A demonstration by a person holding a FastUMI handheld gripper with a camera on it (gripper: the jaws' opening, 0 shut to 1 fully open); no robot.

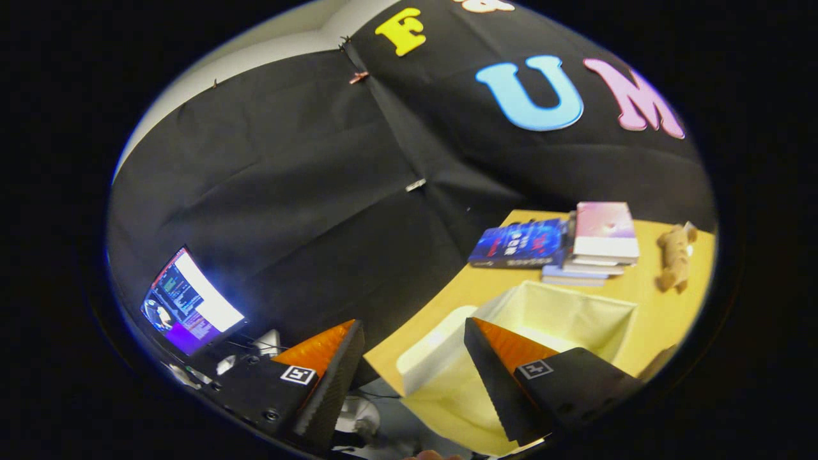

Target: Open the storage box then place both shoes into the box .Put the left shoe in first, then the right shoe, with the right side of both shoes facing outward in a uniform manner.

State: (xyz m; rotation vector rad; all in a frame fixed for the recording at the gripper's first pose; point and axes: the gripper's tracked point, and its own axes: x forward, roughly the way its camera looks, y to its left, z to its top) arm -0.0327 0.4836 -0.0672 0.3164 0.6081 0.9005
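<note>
Box (562, 313) sits on the table (658, 313), pale, top open, nothing visible inside the part I can see. A flap or lid of it (425, 358) hangs over the table's near edge. No shoes anywhere ahead of the fingers.

Gripper (412, 377) is spread wide, holding nothing. One finger overlaps the box's near side in this view; the other hangs off the table, over the floor side. View is tilted hard, so the gripper is rolled relative to the tabletop.

Beyond the box: a stack of books (597, 246) with a blue book (521, 243) lying beside it, touching or nearly so. A small plush toy (676, 255) lies near the stack, apart from the box. Off the table, a lit monitor (192, 300) stands low against the cloth wall.

My read: opening looks done, shoe pickup is next.

Risks from here:
- Lid flap overhanging the edge: a swing of the gripper could catch it and drag or tip the box.
- Box walls look soft; a shoe dropped against one could fold it in.
- Order and facing: grabbing the right shoe first, or turning one round, breaks the spec.
</note>
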